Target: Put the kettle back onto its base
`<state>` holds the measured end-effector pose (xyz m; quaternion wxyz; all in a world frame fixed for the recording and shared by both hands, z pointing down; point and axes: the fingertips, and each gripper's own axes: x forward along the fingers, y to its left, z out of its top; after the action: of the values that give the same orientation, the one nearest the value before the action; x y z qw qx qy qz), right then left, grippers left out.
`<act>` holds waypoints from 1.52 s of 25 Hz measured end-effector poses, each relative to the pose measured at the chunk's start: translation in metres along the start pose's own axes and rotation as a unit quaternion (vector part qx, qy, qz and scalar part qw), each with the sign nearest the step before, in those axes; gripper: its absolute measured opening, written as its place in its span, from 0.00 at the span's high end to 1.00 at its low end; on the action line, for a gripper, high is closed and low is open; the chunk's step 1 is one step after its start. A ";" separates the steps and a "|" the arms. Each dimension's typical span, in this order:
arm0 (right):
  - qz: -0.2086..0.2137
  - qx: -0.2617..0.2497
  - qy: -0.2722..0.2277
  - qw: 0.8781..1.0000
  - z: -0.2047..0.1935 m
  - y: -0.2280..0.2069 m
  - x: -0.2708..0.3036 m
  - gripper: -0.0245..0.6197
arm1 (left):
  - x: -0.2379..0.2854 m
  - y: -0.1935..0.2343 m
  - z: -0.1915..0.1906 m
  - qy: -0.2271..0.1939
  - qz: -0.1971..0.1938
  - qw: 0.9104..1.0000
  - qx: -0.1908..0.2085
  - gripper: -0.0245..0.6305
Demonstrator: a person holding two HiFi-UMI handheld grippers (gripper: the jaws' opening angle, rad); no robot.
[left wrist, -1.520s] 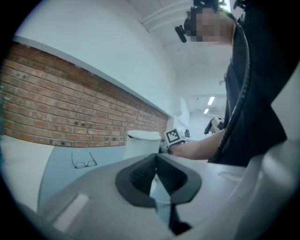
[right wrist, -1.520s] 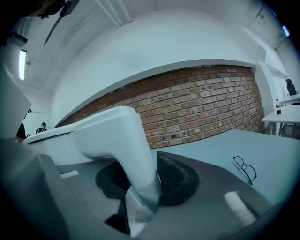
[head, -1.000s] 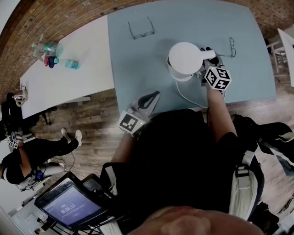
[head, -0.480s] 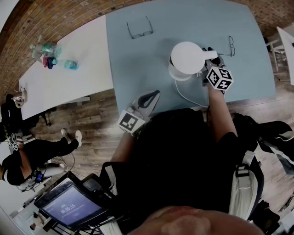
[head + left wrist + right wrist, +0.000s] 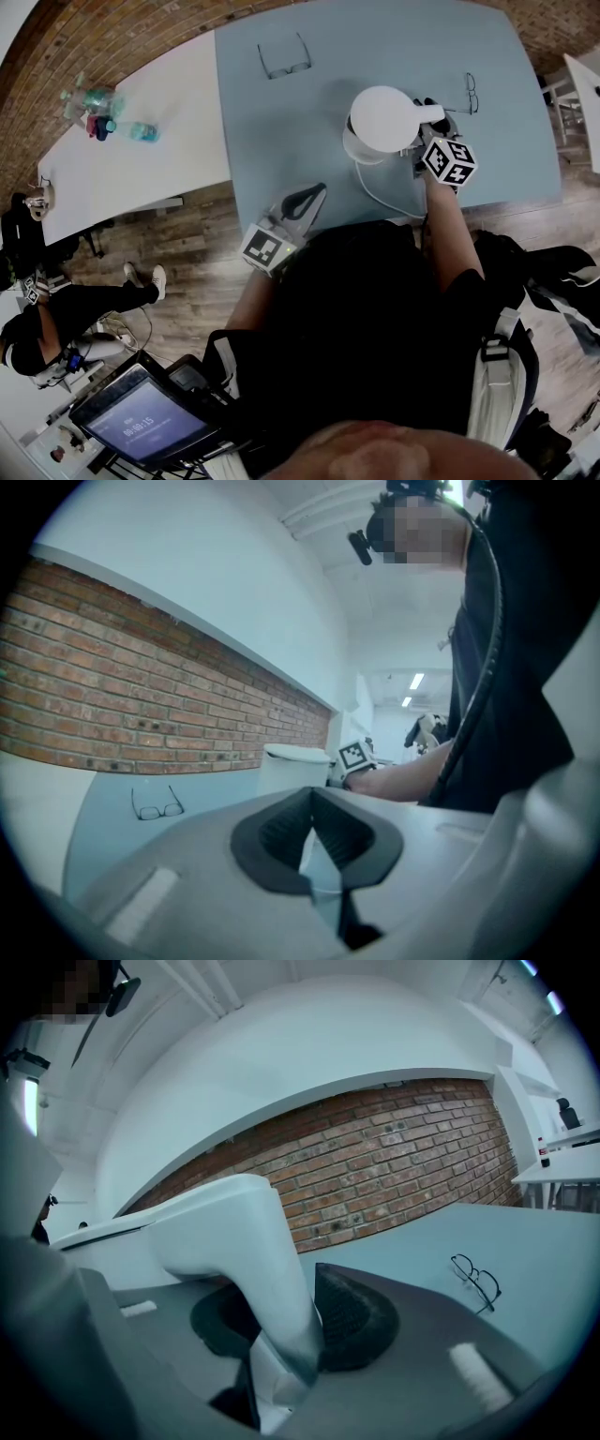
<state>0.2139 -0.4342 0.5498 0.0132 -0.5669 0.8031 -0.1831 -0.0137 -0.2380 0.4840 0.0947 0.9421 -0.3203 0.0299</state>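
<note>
White kettle (image 5: 380, 120) upright, handle (image 5: 427, 112) rightward

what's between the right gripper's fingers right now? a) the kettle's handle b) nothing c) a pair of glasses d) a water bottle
a: the right gripper view shows the white kettle handle clamped between the fingers of the right gripper; the glasses lie apart on the table.

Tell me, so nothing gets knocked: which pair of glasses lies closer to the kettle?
The pair on the right, close beside the kettle; the other pair lies well away on its left.
</note>
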 end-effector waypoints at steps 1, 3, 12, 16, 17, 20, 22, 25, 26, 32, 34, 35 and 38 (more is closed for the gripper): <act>0.001 0.001 0.001 1.000 -0.001 0.001 0.000 0.76 | 0.000 0.000 0.000 0.003 0.000 1.000 -0.001 0.96; 0.003 0.001 0.002 1.000 -0.003 0.004 0.001 0.76 | -0.001 0.001 -0.001 0.001 0.001 1.000 0.003 0.96; 0.000 -0.011 0.011 1.000 -0.013 0.009 0.010 0.76 | -0.007 0.003 0.000 0.011 0.010 1.000 -0.006 0.96; -0.007 -0.008 0.013 1.000 -0.015 0.007 0.010 0.76 | -0.008 0.004 -0.005 -0.001 0.010 1.000 0.006 0.96; -0.008 -0.011 0.014 1.000 -0.015 0.007 0.010 0.76 | -0.007 0.004 -0.004 -0.002 0.008 1.000 0.005 0.96; -0.009 -0.023 0.015 1.000 -0.016 0.008 0.011 0.76 | -0.005 0.001 -0.005 -0.001 0.005 1.000 0.004 0.96; -0.009 -0.035 0.015 0.999 -0.016 0.009 0.011 0.78 | -0.005 0.001 -0.007 -0.010 0.004 1.000 0.006 0.96; -0.009 -0.053 0.016 0.998 -0.015 0.010 0.010 0.79 | -0.002 -0.004 -0.004 0.001 -0.001 1.000 -0.004 0.96; -0.009 -0.059 0.017 0.998 -0.015 0.010 0.010 0.80 | -0.002 -0.004 -0.003 0.003 -0.003 1.000 -0.002 0.96; -0.018 -0.087 0.020 0.996 -0.018 0.008 0.010 0.82 | 0.000 -0.003 -0.006 -0.006 -0.006 1.000 0.010 0.96; -0.019 -0.097 0.022 0.995 -0.021 0.008 0.011 0.83 | 0.002 -0.004 -0.005 -0.003 -0.008 1.000 0.007 0.96; -0.019 -0.102 0.023 0.994 -0.022 0.008 0.012 0.83 | 0.003 -0.004 -0.005 -0.002 -0.008 1.000 0.005 0.96; -0.021 -0.117 0.026 0.993 -0.022 0.008 0.011 0.84 | 0.006 -0.008 -0.002 -0.005 -0.012 1.000 -0.002 0.96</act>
<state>0.1975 -0.4362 0.5701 -0.0777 -0.5760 0.8072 -0.1029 -0.0044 -0.2351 0.4856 0.0955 0.9458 -0.3096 0.0234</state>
